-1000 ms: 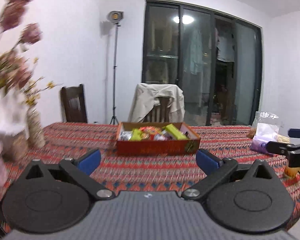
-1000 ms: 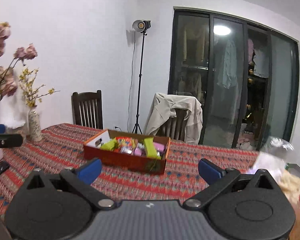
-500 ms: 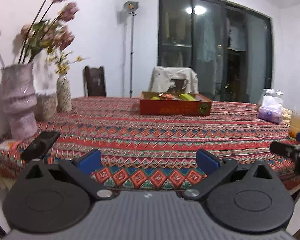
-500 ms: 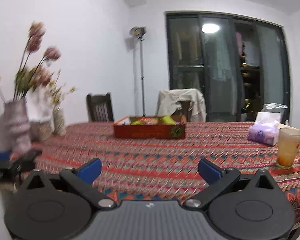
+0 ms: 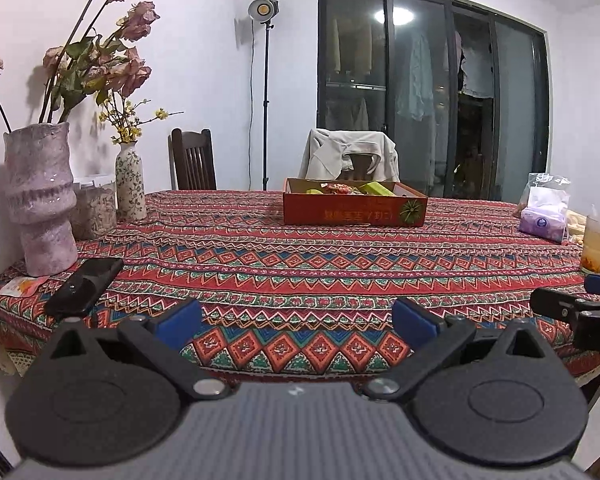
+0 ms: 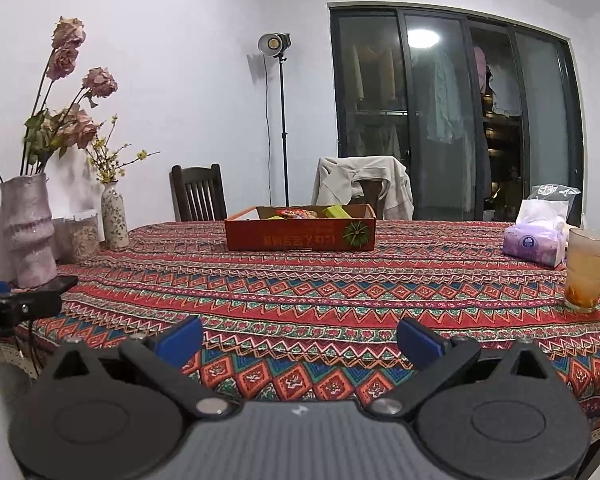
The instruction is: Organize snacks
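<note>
- one orange cardboard snack box [image 5: 354, 208] sits far across the patterned woven tablecloth [image 5: 300, 264], packets inside.
- two vases at left: rough pink vase [image 5: 40, 196], slim floral vase [image 5: 130, 186].
- left gripper [image 5: 296, 322] and right gripper [image 6: 300, 340] each spread wide, empty, at the near edge.
- only the right view shows the whole amber glass [image 6: 588, 274].

Red zigzag tablecloth [image 5: 340, 264], orange box [image 5: 354, 212]
</note>
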A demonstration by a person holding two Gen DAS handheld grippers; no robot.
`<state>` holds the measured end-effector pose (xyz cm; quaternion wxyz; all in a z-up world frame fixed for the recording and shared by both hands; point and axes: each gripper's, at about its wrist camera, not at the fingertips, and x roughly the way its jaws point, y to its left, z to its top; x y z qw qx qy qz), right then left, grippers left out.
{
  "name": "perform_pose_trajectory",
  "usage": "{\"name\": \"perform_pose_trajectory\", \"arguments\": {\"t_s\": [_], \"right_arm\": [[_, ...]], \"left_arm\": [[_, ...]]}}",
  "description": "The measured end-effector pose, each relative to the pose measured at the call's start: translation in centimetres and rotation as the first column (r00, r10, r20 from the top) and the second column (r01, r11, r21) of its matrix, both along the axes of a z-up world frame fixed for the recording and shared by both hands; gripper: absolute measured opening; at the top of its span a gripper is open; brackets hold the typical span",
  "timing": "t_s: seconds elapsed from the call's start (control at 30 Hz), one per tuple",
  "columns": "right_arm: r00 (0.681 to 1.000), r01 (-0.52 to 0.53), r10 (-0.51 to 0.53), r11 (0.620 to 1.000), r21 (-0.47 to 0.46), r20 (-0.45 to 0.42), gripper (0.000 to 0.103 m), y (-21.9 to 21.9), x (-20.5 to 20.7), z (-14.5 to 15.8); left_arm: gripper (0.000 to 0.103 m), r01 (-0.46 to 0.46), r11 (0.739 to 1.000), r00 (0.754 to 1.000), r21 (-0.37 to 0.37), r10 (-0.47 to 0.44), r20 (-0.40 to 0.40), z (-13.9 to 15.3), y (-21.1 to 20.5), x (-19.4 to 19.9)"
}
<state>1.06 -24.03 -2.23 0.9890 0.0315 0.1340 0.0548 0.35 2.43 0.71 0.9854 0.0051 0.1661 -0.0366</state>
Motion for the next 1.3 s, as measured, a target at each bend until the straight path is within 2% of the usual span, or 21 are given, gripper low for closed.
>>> {"name": "perform_pose_trajectory", "arguments": {"t_s": [1.3], "right_arm": [[1.000,0.007,-0.007,1.000,0.005,-0.002,0.103,0.03,-0.28,0.01]], "left_arm": [[0.103,0.005,1.000,1.000,0.008,-0.005,0.006,0.13,0.08,-0.02]]}}
